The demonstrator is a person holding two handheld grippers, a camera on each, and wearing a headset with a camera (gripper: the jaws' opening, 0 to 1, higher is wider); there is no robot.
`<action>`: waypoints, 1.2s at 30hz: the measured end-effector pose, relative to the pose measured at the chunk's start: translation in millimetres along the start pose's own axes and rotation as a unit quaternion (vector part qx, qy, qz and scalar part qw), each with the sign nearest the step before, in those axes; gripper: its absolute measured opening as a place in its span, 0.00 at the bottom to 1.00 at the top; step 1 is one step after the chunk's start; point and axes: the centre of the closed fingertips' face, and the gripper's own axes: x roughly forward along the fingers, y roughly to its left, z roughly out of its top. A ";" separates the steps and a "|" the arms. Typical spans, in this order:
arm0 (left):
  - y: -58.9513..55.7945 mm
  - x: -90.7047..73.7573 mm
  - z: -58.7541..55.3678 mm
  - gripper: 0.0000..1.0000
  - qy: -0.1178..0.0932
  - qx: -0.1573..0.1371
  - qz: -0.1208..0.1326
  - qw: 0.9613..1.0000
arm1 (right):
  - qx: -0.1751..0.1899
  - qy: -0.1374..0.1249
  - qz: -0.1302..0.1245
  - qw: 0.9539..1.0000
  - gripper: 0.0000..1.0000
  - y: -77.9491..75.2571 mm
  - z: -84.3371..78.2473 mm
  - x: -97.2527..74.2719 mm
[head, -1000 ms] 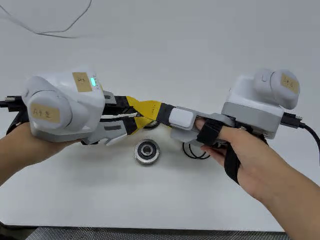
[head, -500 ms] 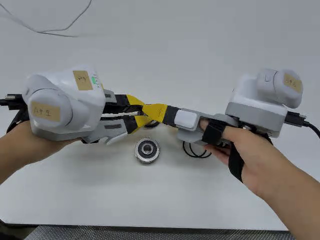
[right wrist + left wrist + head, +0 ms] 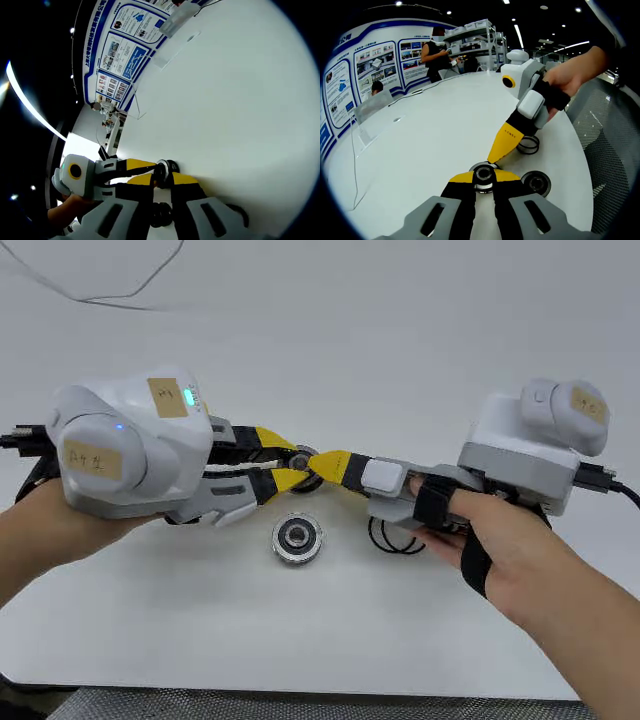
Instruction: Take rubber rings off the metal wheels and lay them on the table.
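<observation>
Above the white table point(image 3: 400, 340), near its middle, the two grippers meet nose to nose over one metal wheel point(image 3: 305, 470). The left gripper point(image 3: 293, 465) comes in from the left, and its yellow-tipped jaws are clamped on the wheel from either side, holding it clear of the table. In the left gripper view the wheel sits right between those jaw tips, with its bright hub and dark bore facing the camera.

The right gripper point(image 3: 325, 464) reaches in from the right, and its yellow tip touches the wheel's rim on the far side from the left gripper's body. Its jaws stand close together at that rim. I cannot tell whether they pinch the rubber ring or only rest against it.

A second wheel point(image 3: 297, 537) lies flat on the table just below the held one, apart from both grippers. It has a dark band round a shiny centre. Loose black rubber rings point(image 3: 393, 539) lie overlapping on the table under the right gripper's body, near the second wheel but not touching it. A thin cable point(image 3: 120, 295) curves across the table's far left corner.
</observation>
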 end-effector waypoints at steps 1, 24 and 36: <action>-0.1 -0.1 0.0 0.12 0.000 0.000 0.000 1.000 | 0.000 0.000 -0.001 1.000 0.13 -1.0 0.1 0.2; -0.3 0.0 0.3 0.12 0.000 0.001 0.000 1.000 | 0.011 0.001 -0.025 1.000 0.03 -11.5 3.4 1.7; -0.4 0.0 0.4 0.12 0.004 0.002 0.001 1.000 | 0.005 0.000 -0.043 0.999 0.01 -12.6 5.1 1.6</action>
